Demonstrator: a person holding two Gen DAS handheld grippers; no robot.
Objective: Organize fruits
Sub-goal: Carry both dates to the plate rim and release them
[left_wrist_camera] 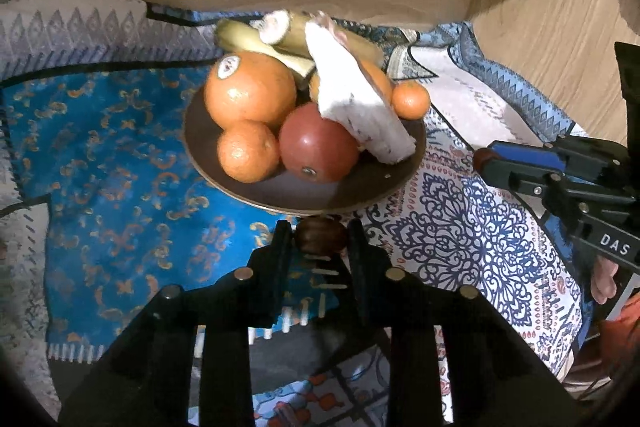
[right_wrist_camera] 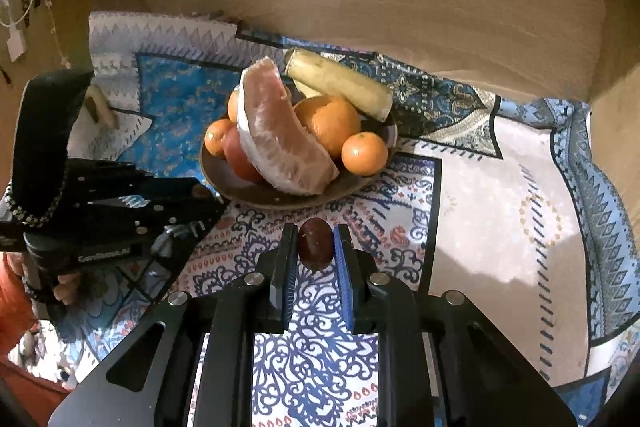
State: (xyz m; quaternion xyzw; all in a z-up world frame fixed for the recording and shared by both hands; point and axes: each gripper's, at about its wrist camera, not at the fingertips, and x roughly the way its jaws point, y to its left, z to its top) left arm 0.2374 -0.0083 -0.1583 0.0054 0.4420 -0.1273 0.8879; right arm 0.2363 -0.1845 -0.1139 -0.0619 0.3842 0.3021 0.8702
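The left gripper (left_wrist_camera: 320,239) has its jaws clamped on a small dark brown round fruit (left_wrist_camera: 320,241), held just in front of the near rim of the brown bowl (left_wrist_camera: 304,193). The right gripper (right_wrist_camera: 316,243) likewise has its jaws pressed on a second small dark reddish-brown fruit (right_wrist_camera: 316,243), which sits between the blue-ribbed pads above the patterned cloth (right_wrist_camera: 320,355), a little short of the bowl's rim.

In the left wrist view the bowl lies at twelve o'clock from the left jaws. In it, a large orange (left_wrist_camera: 250,89) with a sticker sits at ten o'clock, a small mandarin (left_wrist_camera: 248,151) at eight o'clock, a red apple-like fruit (left_wrist_camera: 318,143) near the middle, a pale peeled pomelo wedge (left_wrist_camera: 356,95) leaning across the pile, and another mandarin (left_wrist_camera: 410,99) at three o'clock. Bananas (left_wrist_camera: 280,41) lie across the far rim at twelve o'clock.

The right gripper, with a hand (left_wrist_camera: 604,279) behind it, shows at three o'clock of that view, beside the bowl.

The bowl rests on the blue-and-white patterned cloth, which covers a wooden desk (right_wrist_camera: 440,7).
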